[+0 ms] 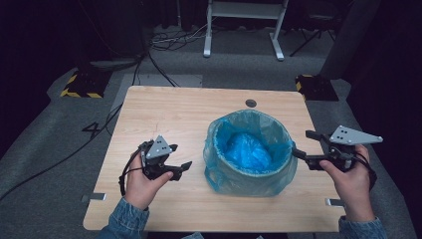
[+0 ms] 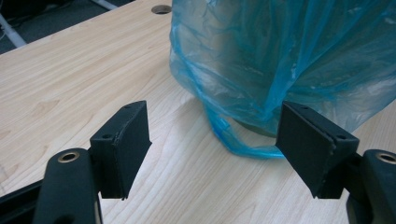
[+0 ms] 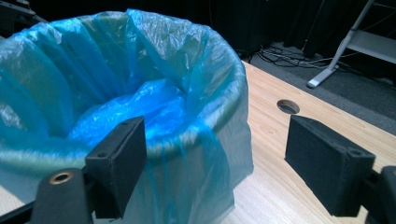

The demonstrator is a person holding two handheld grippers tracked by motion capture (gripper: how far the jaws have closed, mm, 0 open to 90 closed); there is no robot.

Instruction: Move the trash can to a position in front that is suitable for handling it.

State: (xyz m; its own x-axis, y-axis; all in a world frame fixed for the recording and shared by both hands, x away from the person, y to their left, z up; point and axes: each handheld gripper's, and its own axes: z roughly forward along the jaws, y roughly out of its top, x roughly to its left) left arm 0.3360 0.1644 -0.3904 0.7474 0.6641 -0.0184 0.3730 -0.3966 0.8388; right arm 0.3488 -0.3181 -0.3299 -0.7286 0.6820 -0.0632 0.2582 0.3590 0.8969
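Bin (image 1: 249, 174) w/ blue liner bag (image 1: 246, 149) sits upright on the desk (image 1: 164, 107), roughly centre, slightly toward the right half. Bag folded over the rim, bunched inside; loose tail of plastic hangs down the bin's near-left side and rests on the wood (seen in left gripper view (image 2: 233, 140)).

Left tongs (image 1: 179, 159): spread wide, nothing btwn them, pads clear of the bag. Held low over the desk just left of the bin, pointing at its lower wall. Near, not touching.

Right tongs (image 1: 303, 144): also spread, nothing pinched. Held at rim height on the bin's right side; lower jaw tip just beside the liner at the rim, can't tell if it touches. In right gripper view one jaw is in front of the bag (image 3: 154, 112), other over bare desk.

Cable hole (image 1: 251, 103) in the desk behind the bin.
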